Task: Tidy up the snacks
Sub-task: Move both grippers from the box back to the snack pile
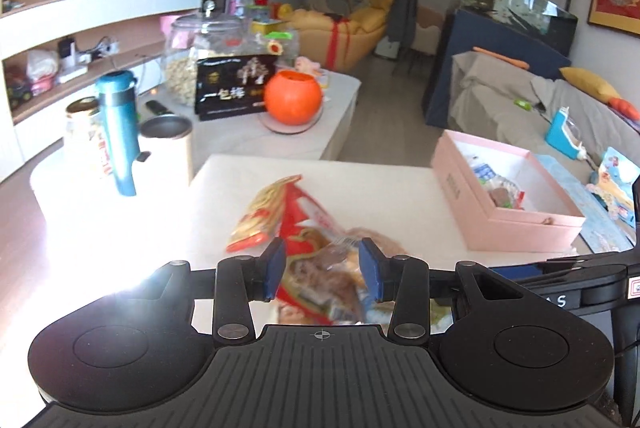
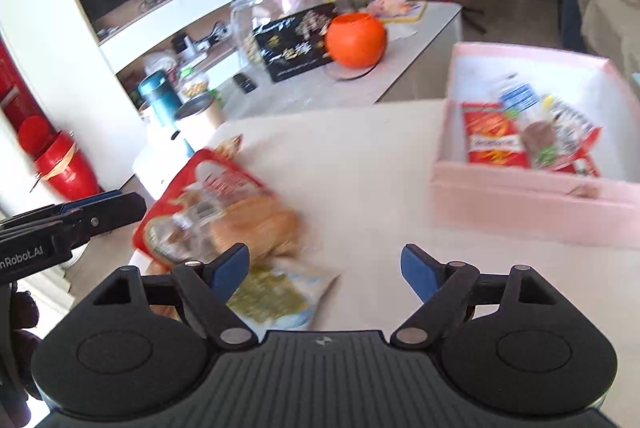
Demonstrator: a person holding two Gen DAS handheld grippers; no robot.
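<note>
Two hand-held grippers over a white table with snack packets and a pink box.

Nearest, the left gripper [image 1: 322, 270] has its blue pads [image 1: 275, 268] set narrowly either side of a red snack bag [image 1: 316, 260]; whether they actually pinch it cannot be told through the blur. The right gripper [image 2: 325, 270] stands wide apart with nothing between its fingers, above the white table [image 2: 360, 156]. A green-and-white packet [image 2: 276, 294] lies just beside its left finger. The pink box [image 2: 532, 188] sits on the table to the right of the red bag and holds several packets, among them a red one [image 2: 494, 140]. Beyond the red bag stand an orange pumpkin pot [image 1: 293, 97] and a teal bottle [image 1: 118, 132].
</note>
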